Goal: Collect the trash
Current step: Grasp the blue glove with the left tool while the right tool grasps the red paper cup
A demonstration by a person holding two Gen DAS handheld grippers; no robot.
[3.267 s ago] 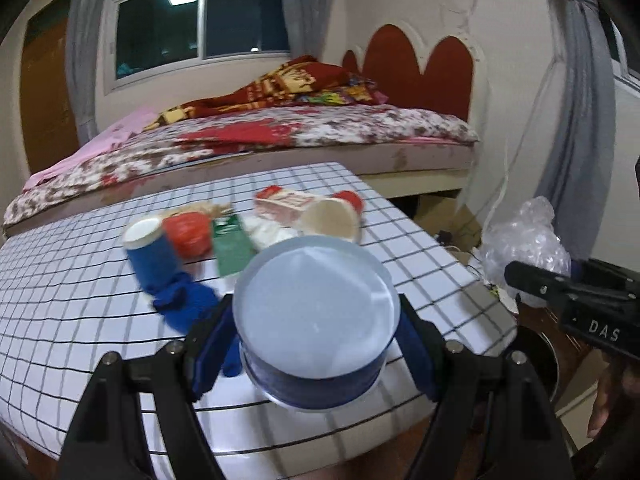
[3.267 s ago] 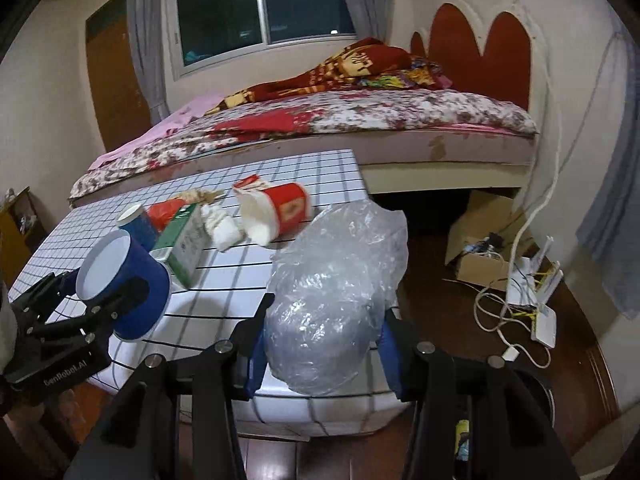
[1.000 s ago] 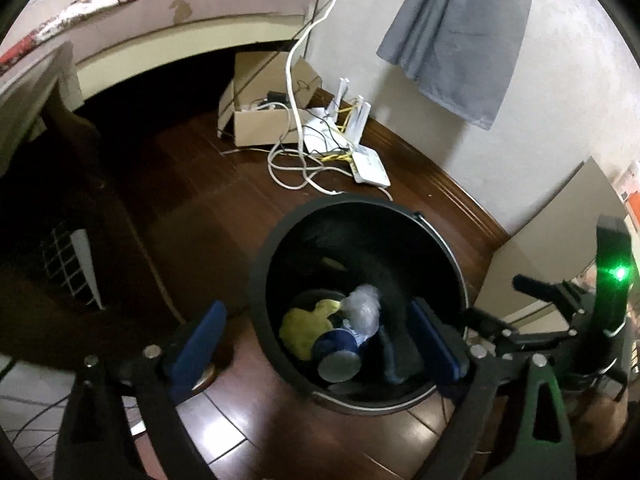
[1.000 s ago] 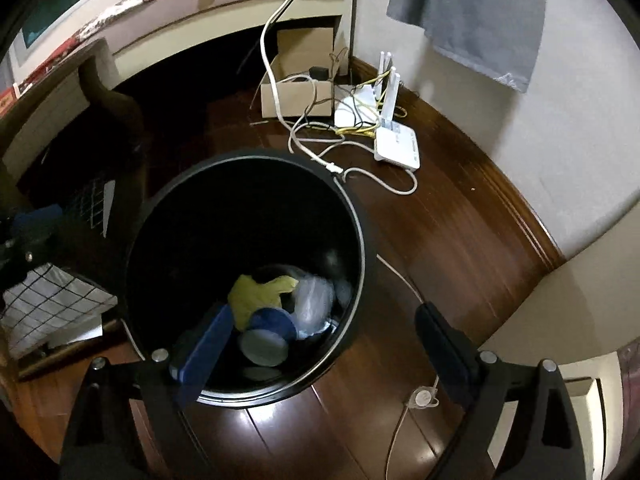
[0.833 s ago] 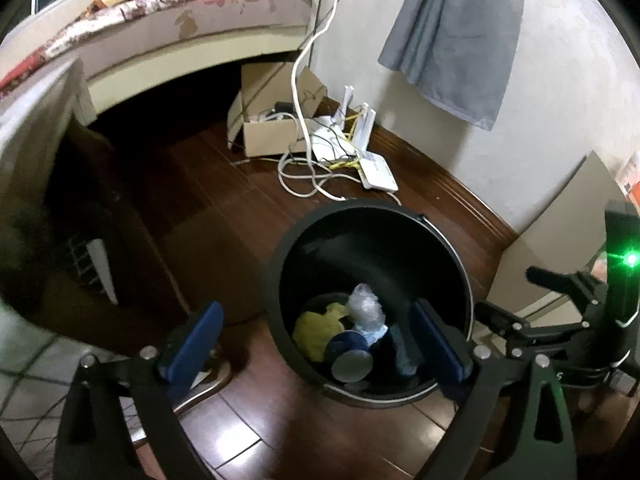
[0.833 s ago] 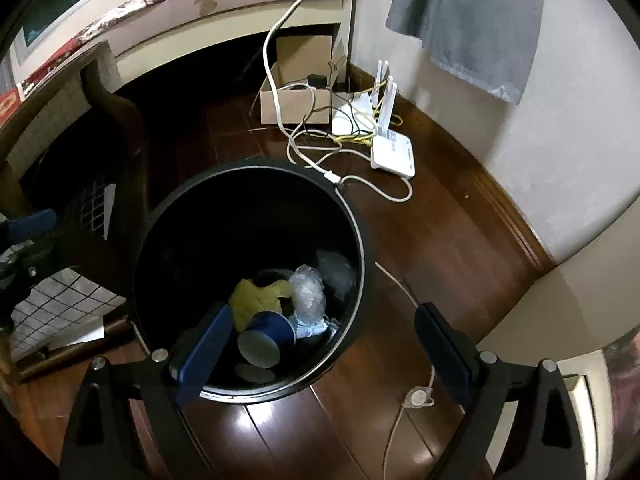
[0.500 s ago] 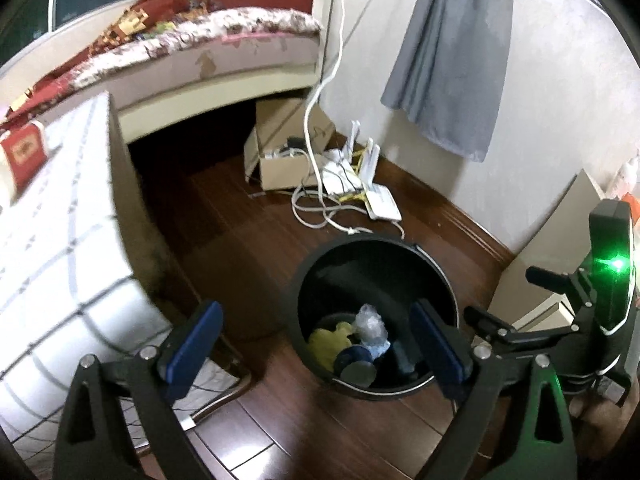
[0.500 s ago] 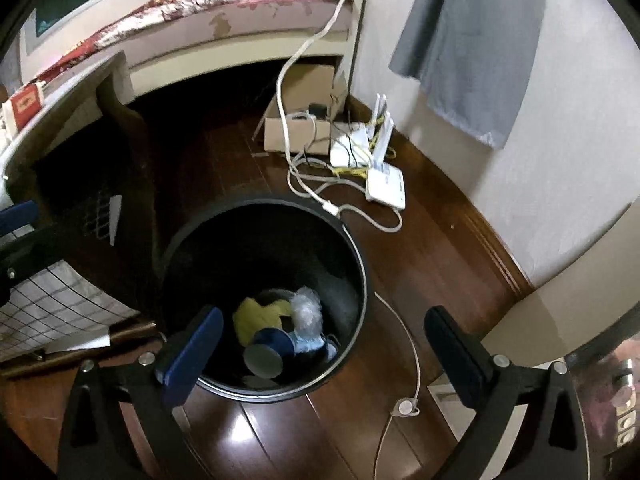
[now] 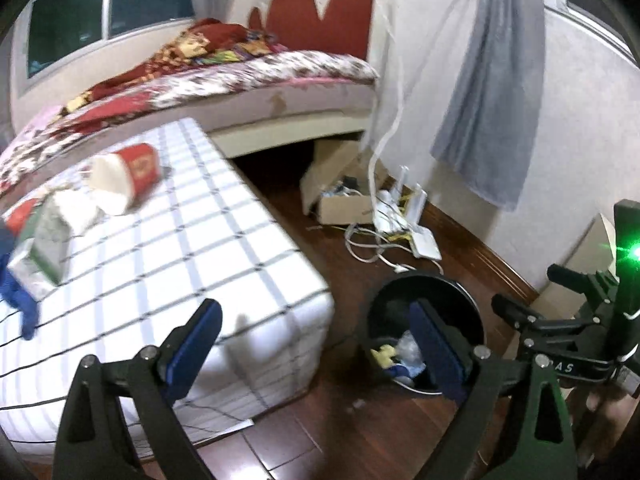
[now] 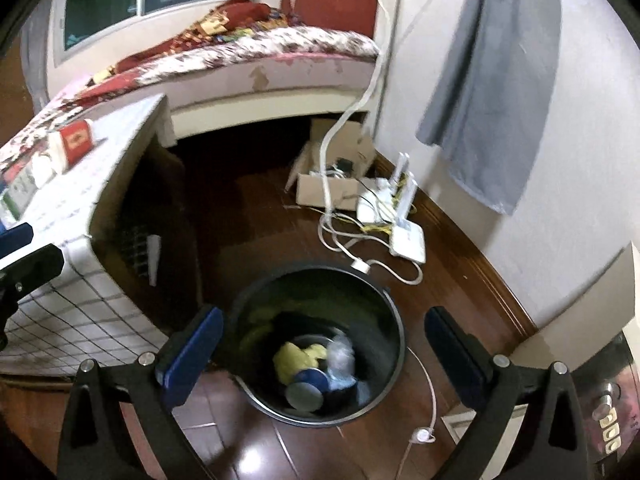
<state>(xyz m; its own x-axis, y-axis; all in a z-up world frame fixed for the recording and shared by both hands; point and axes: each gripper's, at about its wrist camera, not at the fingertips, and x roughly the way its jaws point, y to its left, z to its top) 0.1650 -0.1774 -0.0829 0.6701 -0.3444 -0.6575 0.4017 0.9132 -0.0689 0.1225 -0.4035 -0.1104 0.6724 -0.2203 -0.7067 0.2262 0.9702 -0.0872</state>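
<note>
A black trash bin (image 10: 384, 300) stands on the wood floor and holds a blue cup (image 10: 306, 386), a clear plastic bag (image 10: 340, 354) and a yellow scrap. My right gripper (image 10: 326, 354) is open and empty above the bin. My left gripper (image 9: 316, 346) is open and empty, over the table corner and left of the bin (image 9: 472, 300). On the checked table (image 9: 180, 248) lie a red paper cup (image 9: 124, 176) on its side, a green carton (image 9: 46, 240), a white wad and a blue cloth (image 9: 18, 300).
A bed (image 9: 240, 80) stands behind the table. A cardboard box (image 10: 332, 184), white routers (image 10: 404, 224) and loose cables lie on the floor by the wall. A grey curtain (image 10: 492, 80) hangs at the right. The right gripper body (image 9: 580, 332) shows in the left wrist view.
Both grippers have let go of the blue cup and the plastic bag, which now lie in the bin. Both have lifted and tilted up; the left has swung back toward the table.
</note>
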